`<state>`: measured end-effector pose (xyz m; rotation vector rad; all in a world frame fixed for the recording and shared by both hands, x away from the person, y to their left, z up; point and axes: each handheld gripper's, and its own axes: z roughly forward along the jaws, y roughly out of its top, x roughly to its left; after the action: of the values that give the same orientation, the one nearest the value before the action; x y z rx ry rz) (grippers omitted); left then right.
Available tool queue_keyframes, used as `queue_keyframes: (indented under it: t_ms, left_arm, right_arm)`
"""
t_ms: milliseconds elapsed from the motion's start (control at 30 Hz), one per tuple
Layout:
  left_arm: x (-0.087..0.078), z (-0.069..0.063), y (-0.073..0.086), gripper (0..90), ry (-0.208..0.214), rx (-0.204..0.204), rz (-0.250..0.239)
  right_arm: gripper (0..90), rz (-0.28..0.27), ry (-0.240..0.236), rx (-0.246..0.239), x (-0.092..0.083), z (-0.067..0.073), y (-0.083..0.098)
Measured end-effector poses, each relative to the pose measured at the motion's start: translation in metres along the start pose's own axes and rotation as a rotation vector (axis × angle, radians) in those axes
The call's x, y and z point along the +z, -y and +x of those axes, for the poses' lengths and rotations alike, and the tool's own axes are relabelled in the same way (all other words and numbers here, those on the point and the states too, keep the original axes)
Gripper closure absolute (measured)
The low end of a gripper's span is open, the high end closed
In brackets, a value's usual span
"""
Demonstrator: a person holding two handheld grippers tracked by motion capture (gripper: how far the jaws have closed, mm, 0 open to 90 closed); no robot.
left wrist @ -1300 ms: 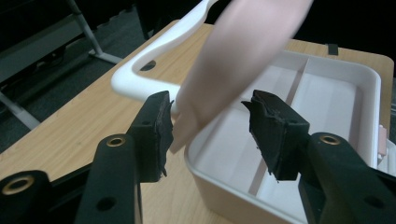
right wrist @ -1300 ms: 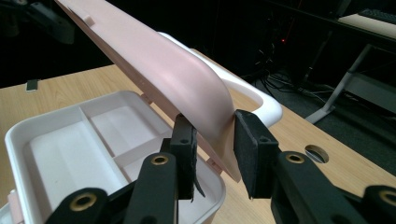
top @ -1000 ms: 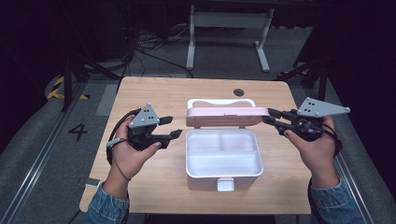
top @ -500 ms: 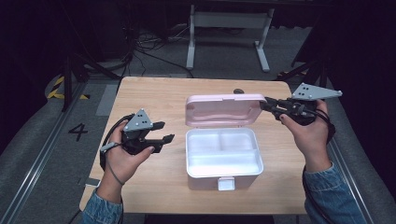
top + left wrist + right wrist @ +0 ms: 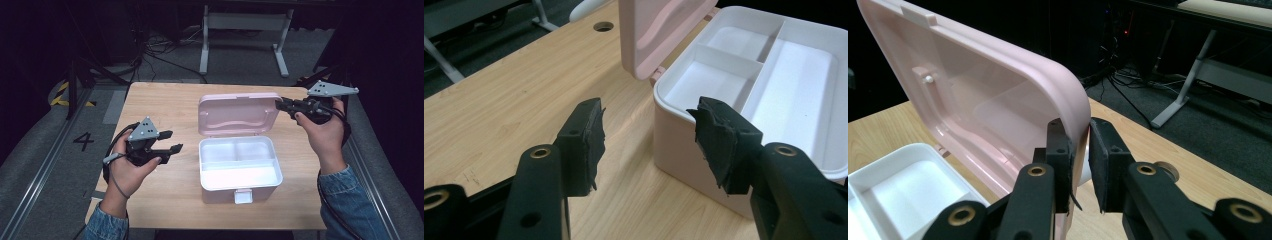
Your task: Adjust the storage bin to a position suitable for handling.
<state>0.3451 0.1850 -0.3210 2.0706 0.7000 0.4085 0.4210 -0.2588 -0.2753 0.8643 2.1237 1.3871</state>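
A pink lunch box [image 5: 220, 194] with a white divided insert [image 5: 239, 167] sits mid-table, its lid [image 5: 237, 114] standing up at the back. My right gripper [image 5: 281, 104] is shut on the lid's right edge. In the right gripper view the pink rim [image 5: 1075, 107] sits between the pads of the gripper [image 5: 1079, 142], whose jaws have just been closing on it. My left gripper [image 5: 173, 141] hovers open left of the box with nothing in it. The left gripper view shows its jaws [image 5: 649, 125] wide apart, facing the box's pink wall [image 5: 684, 150].
The wooden table [image 5: 165, 105] has a cable hole [image 5: 603, 26] behind the box. A small latch tab [image 5: 243, 196] sticks out at the box's front. A white desk frame [image 5: 245, 22] stands on the floor beyond, and grey rails [image 5: 47, 155] run along both sides.
The lid has swung up from nearly edge-on to standing open, with my right gripper moving back and to the right along with it. My left hand has drifted slightly toward the near left.
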Motion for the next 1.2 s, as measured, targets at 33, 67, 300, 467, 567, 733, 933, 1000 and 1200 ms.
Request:
queue_keyframes:
  t_ms: [33,67,300,467,567,733,933,1000,1200]
  left_arm:
    - [0.0,-0.001,0.0,45.9,0.005,-0.004,-0.004]
    - [-0.001,-0.002,-0.001,45.9,0.007,0.004,-0.004]
    - [-0.002,-0.003,-0.001,45.8,0.009,0.002,-0.014]
    - [-0.003,-0.002,0.0,45.7,0.013,0.0,-0.007]
    - [-0.004,-0.002,0.0,45.8,0.01,0.0,-0.017]
    - [-0.005,0.0,0.001,45.5,0.013,-0.003,-0.013]
    - [-0.006,0.001,0.002,45.4,0.013,0.001,-0.013]
    - [-0.005,0.001,0.002,45.4,0.015,-0.001,-0.014]
    - [-0.005,0.0,0.002,45.3,0.016,-0.003,-0.011]
  right_arm:
    - [80.2,-0.001,0.0,0.004,0.002,-0.001,0.0]
    - [80.3,0.0,0.001,0.005,0.003,-0.002,-0.001]
    - [80.4,0.021,0.014,0.045,0.015,-0.01,-0.005]
    - [80.6,0.032,0.031,0.065,0.023,-0.015,-0.007]
    - [81.0,0.038,0.03,0.093,0.027,-0.019,-0.007]
    - [81.8,0.085,0.066,0.13,0.039,-0.024,-0.011]
    - [83.2,0.121,0.099,0.173,0.044,-0.029,-0.01]
    - [83.2,0.133,0.107,0.186,0.046,-0.032,-0.008]
    - [82.5,0.16,0.114,0.228,0.051,-0.041,-0.001]
